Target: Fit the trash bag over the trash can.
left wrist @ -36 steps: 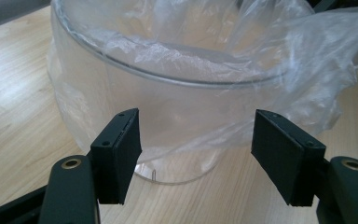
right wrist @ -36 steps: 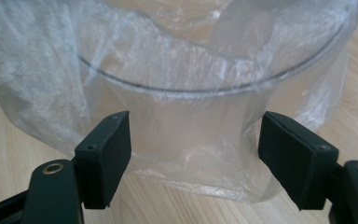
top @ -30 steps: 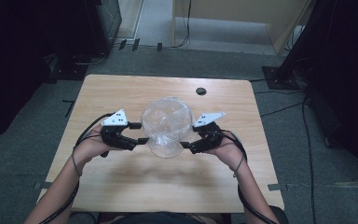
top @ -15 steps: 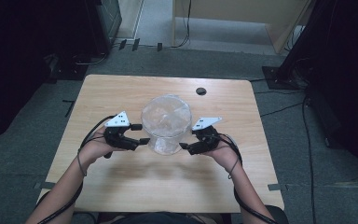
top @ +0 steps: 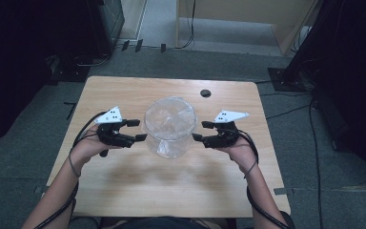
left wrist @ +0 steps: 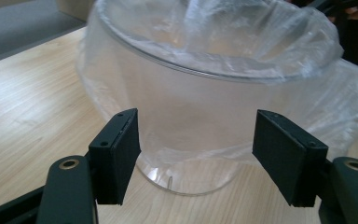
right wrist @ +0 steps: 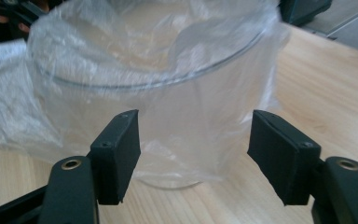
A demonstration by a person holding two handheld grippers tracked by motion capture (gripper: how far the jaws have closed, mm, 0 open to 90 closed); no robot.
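Bag-lined container between left tongs, right tongs

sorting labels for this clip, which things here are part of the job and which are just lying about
Part of the job:
- clear container
- plastic bag lining it, folded over the rim
- left gripper, open beside it
- right gripper, open beside it

Just lying about:
- table under it all
- black round cap near the far edge

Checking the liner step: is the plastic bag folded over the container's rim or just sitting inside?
Folded over. The plastic bag wraps the rim of the clear container and hangs down its outer wall, short of the base.
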